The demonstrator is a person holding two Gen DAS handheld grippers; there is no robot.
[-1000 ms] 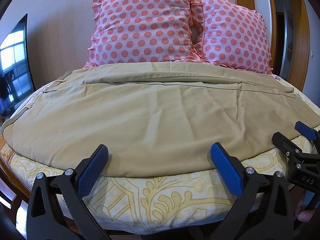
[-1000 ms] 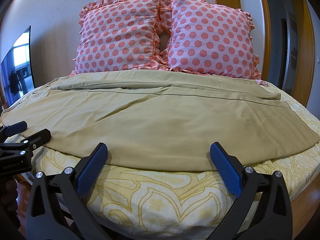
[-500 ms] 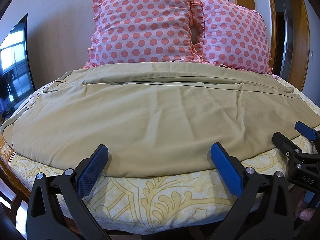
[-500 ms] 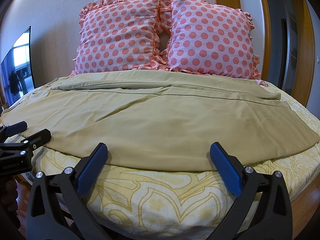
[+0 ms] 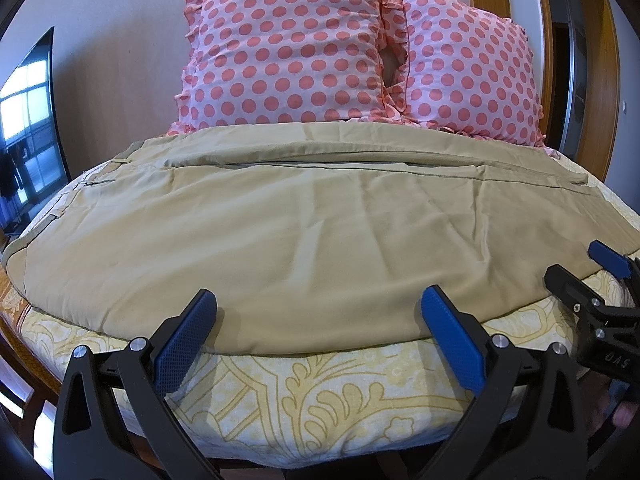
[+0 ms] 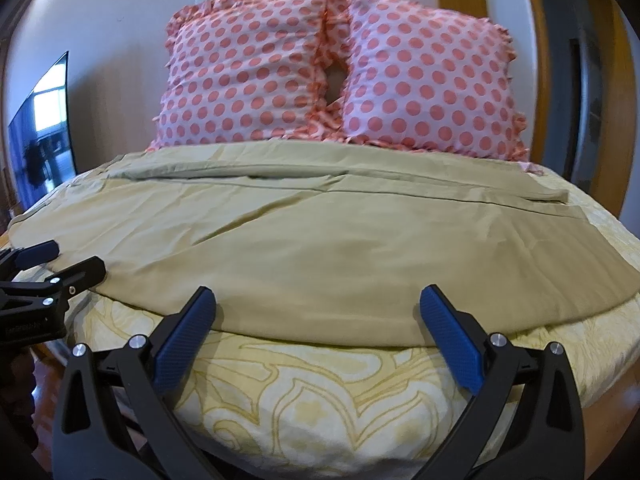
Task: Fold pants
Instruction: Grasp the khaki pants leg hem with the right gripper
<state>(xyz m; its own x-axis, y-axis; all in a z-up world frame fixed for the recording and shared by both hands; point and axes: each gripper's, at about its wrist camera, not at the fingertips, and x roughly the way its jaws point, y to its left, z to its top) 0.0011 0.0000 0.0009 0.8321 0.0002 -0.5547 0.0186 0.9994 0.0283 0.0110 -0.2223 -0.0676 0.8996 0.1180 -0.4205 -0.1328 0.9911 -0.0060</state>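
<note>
The right tool (image 6: 318,316) has just begun shifting — its view looks blurred; both it and the left tool (image 5: 318,316) gape apart over the unfolded pants (image 5: 312,240) — probably the first reach.

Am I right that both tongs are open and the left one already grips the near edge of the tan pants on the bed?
Not quite: the left tongs are open but grip nothing; the left wrist view shows them just short of the pants. The right tongs are open too.

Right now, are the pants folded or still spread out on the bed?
Spread out. The khaki pants lie flat lengthwise across the bed, both legs side by side with a seam between them, waistband at the left. No crosswise fold shows.
</note>
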